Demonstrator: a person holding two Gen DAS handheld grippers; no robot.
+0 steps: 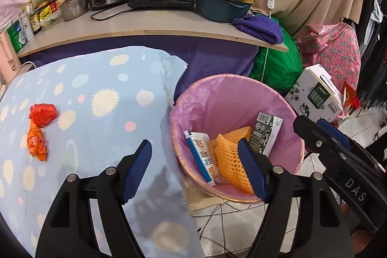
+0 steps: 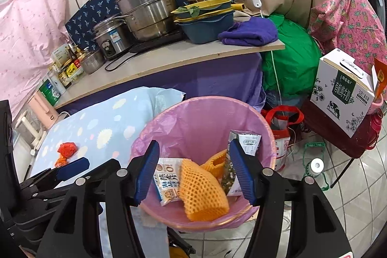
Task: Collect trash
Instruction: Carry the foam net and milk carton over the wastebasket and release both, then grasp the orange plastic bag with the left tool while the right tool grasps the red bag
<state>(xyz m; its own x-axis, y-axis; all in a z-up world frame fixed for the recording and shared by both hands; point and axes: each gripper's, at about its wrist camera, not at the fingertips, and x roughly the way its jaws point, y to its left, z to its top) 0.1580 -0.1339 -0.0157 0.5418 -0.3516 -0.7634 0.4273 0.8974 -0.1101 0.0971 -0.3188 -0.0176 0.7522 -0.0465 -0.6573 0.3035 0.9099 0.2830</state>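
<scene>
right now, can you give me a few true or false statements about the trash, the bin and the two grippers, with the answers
1. The orange foam net lies inside the pink-lined bin. True.
2. The red and orange crumpled wrapper is already in the bin. False: it lies on the spotted blue cloth, left of the bin.
3. The left gripper is clamped on a snack packet. False: its jaws stand open and hold nothing.
4. The right gripper is open above the bin. True.
5. The bin is empty. False: it holds the foam net, a white snack packet and a green carton.
</scene>
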